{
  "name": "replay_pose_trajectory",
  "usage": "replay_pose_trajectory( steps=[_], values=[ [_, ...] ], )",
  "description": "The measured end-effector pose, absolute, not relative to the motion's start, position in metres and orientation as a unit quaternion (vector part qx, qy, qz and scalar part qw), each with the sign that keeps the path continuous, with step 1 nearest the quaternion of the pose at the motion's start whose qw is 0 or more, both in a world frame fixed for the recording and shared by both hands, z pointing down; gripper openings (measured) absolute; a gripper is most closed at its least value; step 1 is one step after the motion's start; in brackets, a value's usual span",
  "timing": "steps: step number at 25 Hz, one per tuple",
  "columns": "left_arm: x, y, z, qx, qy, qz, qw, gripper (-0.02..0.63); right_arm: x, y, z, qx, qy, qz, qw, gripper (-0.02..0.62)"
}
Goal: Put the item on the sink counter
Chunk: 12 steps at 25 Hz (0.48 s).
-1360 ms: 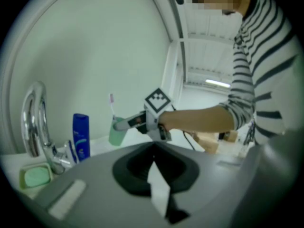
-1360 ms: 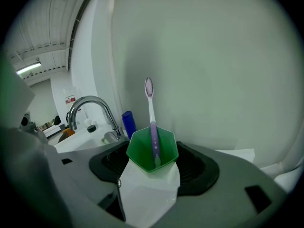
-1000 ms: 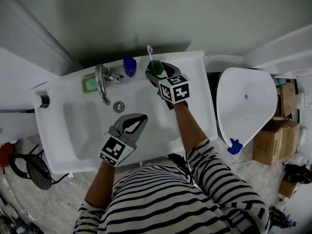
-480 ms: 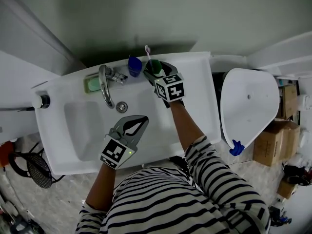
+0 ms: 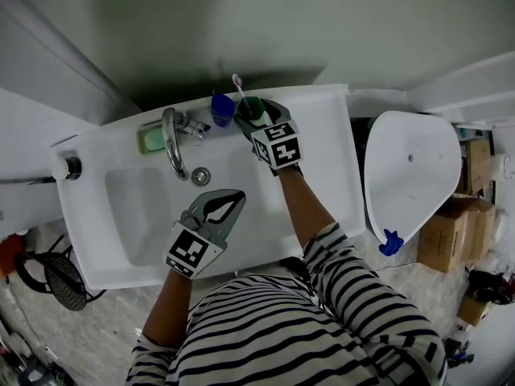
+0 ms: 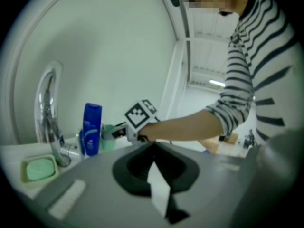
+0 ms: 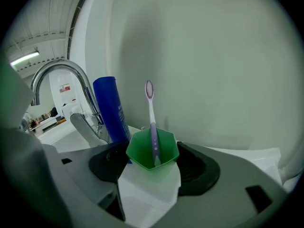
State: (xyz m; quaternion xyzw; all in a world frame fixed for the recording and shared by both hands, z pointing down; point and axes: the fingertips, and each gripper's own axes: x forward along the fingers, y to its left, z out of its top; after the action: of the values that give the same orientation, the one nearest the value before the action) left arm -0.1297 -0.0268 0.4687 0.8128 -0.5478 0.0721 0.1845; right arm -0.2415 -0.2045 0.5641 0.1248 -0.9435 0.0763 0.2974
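White sink counter (image 5: 330, 135) bears blue bottle (image 5: 221, 108), seemingly soap dish (image 5: 150, 139).

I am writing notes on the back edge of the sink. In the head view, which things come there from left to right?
Green soap → faucet → blue bottle → green cup with the toothbrush, held in the right hand-held gripper.

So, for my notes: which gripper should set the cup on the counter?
Right. The right gripper holds the green cup with the toothbrush, beside the blue bottle at the counter's back; the left gripper is farther off, shut and empty.
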Motion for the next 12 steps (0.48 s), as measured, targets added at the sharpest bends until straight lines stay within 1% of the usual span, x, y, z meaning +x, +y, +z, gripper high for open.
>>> replay_pose_trajectory(
  steps=[12],
  values=[
    [-0.1296,-0.0256,0.4679,0.813,-0.547,0.073,0.184,0.006,-0.2407,-0.2016,0.5654,0.109,-0.944,0.063,0.304,0.311]
  ],
)
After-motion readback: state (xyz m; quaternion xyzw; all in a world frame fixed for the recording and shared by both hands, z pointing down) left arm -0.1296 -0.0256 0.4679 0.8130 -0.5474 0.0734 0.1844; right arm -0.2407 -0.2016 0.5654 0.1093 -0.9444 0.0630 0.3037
